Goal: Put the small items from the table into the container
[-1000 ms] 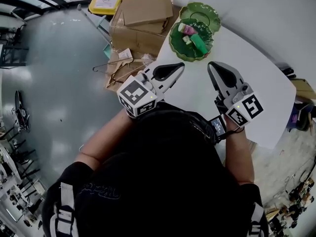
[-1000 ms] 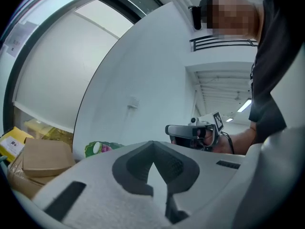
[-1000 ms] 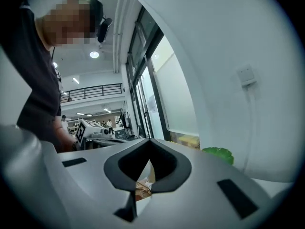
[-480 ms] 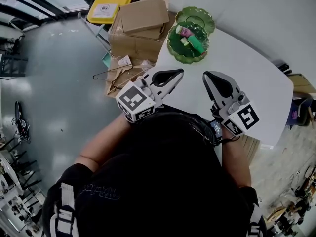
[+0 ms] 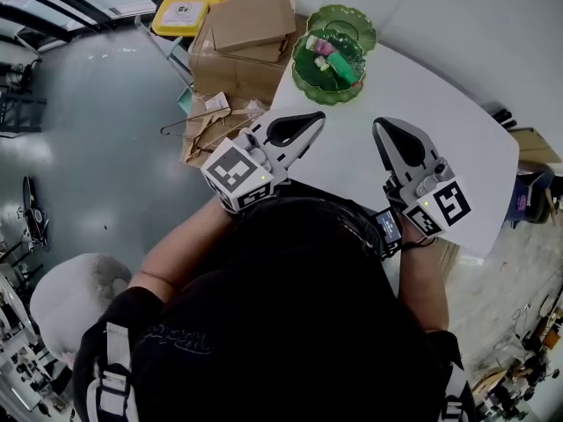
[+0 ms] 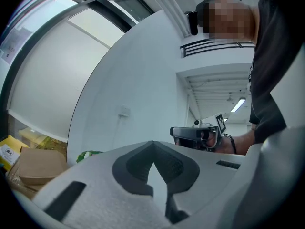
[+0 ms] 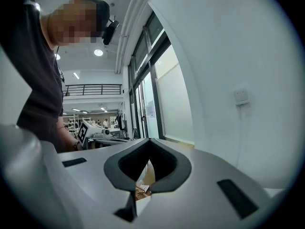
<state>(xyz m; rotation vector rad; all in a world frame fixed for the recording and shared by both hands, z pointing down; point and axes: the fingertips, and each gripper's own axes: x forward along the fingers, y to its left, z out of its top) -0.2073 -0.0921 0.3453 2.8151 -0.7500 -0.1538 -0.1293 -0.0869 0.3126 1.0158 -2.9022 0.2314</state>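
Both left gripper (image 5: 318, 118) and right gripper (image 5: 379, 125) are rising, short of green dish (image 5: 301, 77) | jaws pressed together, empty | small items (image 5: 343, 69) lying inside: task probably ending.

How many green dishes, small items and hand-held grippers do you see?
Green dishes: 2, front dish and back dish
Small items in front dish: 3, pink item, green block, pale piece
Hand-held grippers: 2, left hand-held gripper, right hand-held gripper
Total: 7
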